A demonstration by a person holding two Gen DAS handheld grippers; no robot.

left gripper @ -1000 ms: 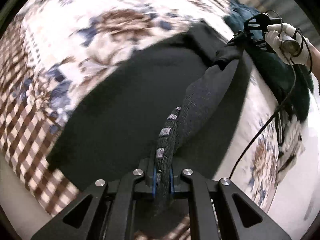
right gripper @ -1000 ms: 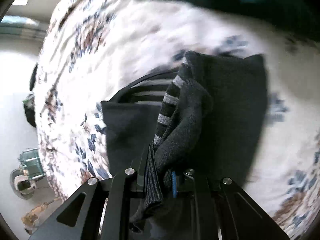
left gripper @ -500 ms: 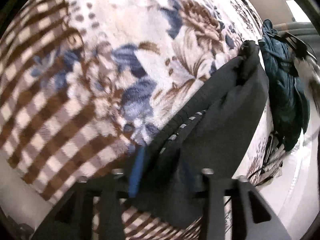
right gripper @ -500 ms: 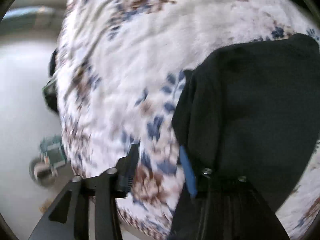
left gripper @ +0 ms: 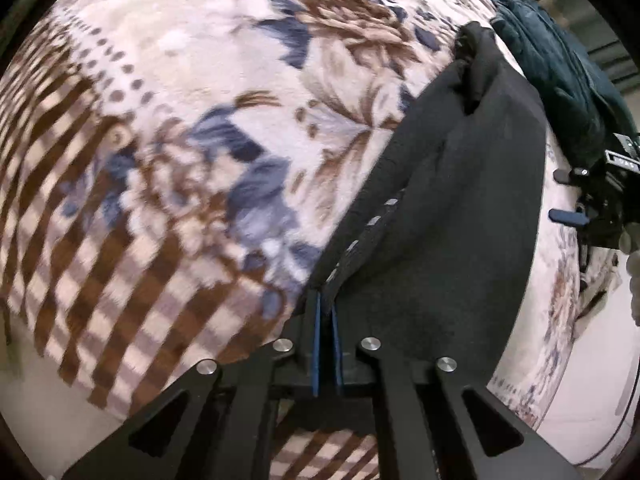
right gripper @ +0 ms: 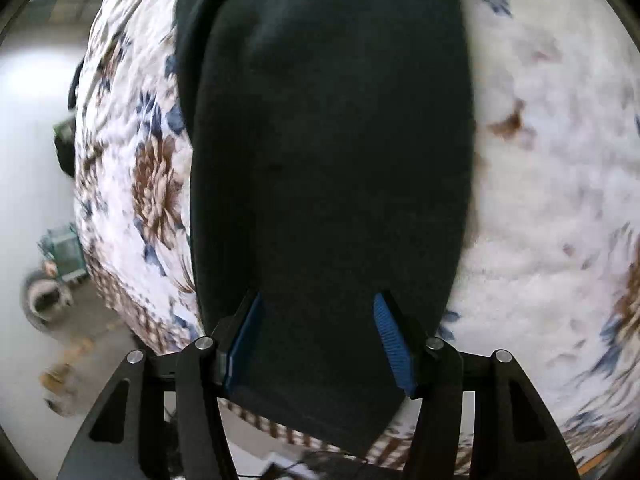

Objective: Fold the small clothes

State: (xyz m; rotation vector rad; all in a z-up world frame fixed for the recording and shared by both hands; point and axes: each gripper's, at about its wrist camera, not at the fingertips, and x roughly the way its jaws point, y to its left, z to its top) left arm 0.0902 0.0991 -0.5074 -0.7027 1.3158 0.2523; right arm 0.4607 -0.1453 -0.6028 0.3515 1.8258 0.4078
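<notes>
Right claw (right gripper: 318, 340) now released, splayed over dark garment (right gripper: 328, 152); left claw (left gripper: 327, 320) pinching.

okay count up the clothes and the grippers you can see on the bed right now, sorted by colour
Black garment: 1, pinched at its edge by the shut left gripper.
Dark teal garment: 1, bunched beyond it.
Black grippers: 2, counting the open right gripper.
Total: 4, all over one floral blanket.
</notes>
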